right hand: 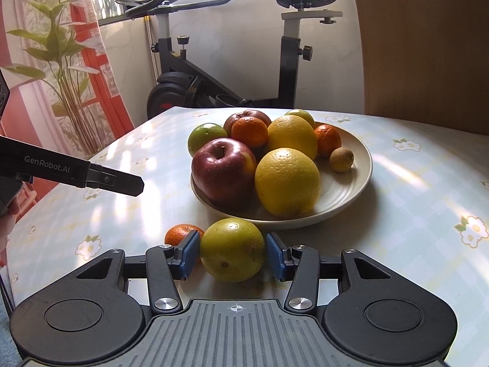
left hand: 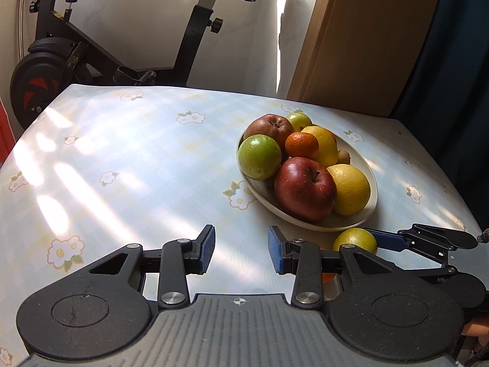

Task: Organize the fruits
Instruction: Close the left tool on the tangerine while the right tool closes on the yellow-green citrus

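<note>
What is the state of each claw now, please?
Left claw: open, nothing between its pads.
Right claw: open around the yellow-green fruit on the table; pads not pressing it.

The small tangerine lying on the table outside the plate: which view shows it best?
The right wrist view: the tangerine shows beside the yellow-green fruit, partly behind a blue pad. The left wrist view gives only an orange sliver behind the gripper's linkage.

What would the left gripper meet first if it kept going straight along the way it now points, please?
Most likely bare tablecloth: the left gripper points down at the table, nothing between its fingers. The fruit plate sits right of that line, though depth is unclear.
</note>
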